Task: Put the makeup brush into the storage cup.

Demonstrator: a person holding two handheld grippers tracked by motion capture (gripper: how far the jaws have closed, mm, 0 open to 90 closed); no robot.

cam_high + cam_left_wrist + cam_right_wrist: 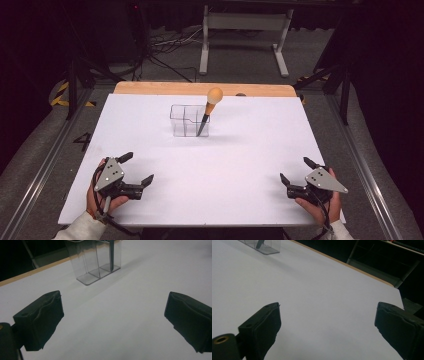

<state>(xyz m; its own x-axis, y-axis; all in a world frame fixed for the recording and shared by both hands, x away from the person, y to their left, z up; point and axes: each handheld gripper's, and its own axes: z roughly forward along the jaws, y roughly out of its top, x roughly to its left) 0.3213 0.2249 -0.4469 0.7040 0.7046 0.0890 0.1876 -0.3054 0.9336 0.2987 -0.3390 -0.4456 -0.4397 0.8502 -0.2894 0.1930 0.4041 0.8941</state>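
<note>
Behind both wide-open hand-held grippers [137,168] [295,172], clear holder [189,120], tool [209,109] tip blurred inside.

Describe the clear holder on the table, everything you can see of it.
The clear holder looks like transparent plastic, a small upright box split by inner walls into compartments. It stands on the white table toward the far middle. A tool with a round wooden handle leans in its right compartment, tip down. Both tongs are well clear of it.

- One clear holder [189,120] with divided compartments, at twelve o'clock on the table [240,150].
- One tool with an orange bulb top [214,95], standing in it.
- Two grippers: left gripper [138,168] at seven o'clock, right gripper [296,171] at five o'clock.
</note>
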